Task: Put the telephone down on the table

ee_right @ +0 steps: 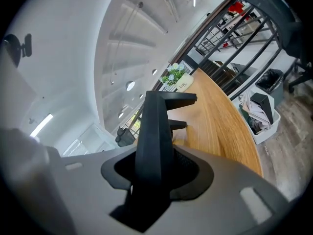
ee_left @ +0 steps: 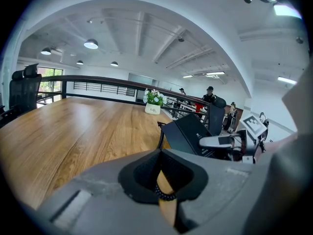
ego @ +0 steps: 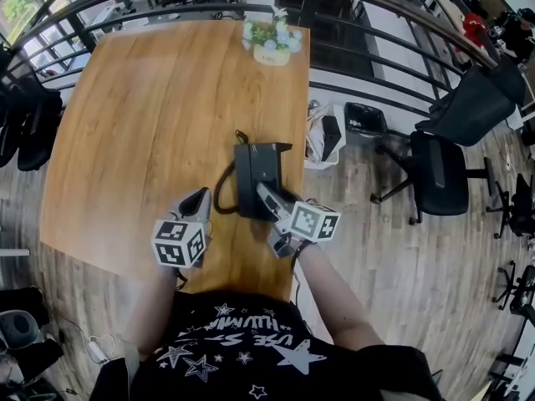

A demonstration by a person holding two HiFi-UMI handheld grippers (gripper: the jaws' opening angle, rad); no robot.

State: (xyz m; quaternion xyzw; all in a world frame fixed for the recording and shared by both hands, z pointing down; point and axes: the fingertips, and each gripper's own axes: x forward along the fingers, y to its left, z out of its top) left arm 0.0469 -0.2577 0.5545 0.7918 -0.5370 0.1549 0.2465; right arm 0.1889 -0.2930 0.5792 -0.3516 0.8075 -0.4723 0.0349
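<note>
At near left, left gripper (ego: pixel 201 197): jaws drawn together on nothing, tips over the wood just left of the cord.
Table (ego: pixel 142 115): wooden top running far to a flower pot (ego: pixel 272 44).
Cord (ego: pixel 221 192): black coil looping off the telephone's left side toward the near edge. It was judged soft and springy, and likely to tug or snag as the set came down.
Telephone (ego: pixel 253 172): black, slab-like set at the near right of the table, tilted up rather than lying flat. Whether its lower edge touched the wood could not be told. It was judged to be rigid hard plastic of moderate weight, smooth enough to slip in a pinch and liable to crack if dropped.
At near right, right gripper (ego: pixel 264 194): jaws clamped across the telephone's thin near edge, with the slab standing edge-on between the pads.
Hold: judged best kept on that stiff edge of the body, away from the cord. A grip near one end left the far end free to swing, so a slow, level lowering seemed advisable.
</note>
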